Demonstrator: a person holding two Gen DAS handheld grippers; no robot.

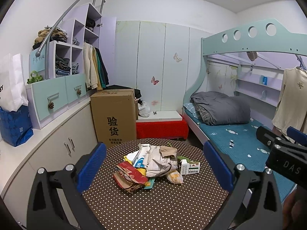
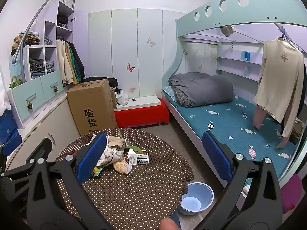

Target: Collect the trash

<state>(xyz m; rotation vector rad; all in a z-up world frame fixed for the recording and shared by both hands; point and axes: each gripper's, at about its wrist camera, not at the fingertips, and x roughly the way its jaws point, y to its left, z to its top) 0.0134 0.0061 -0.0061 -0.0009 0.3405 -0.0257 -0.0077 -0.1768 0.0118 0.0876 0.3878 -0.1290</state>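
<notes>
A pile of trash (image 1: pixel 151 165) lies on the round brown dotted table (image 1: pixel 157 207): crumpled paper, a red wrapper (image 1: pixel 129 172), a yellow wrapper (image 1: pixel 174 177) and a small white carton (image 1: pixel 190 167). My left gripper (image 1: pixel 155 164) hovers above the table's near side, open, its blue pads wide on either side of the pile. In the right wrist view the pile (image 2: pixel 113 153) and carton (image 2: pixel 138 157) sit left of centre. My right gripper (image 2: pixel 154 157) is open and empty, its left pad in front of the pile. It also shows in the left wrist view at the right edge.
A pale blue basin (image 2: pixel 196 198) stands on the floor right of the table (image 2: pixel 134 191). A tall cardboard box (image 1: pixel 113 117) and a red bench (image 1: pixel 162 128) stand behind. A bunk bed (image 2: pixel 230 118) runs along the right, cabinets (image 1: pixel 53 145) along the left.
</notes>
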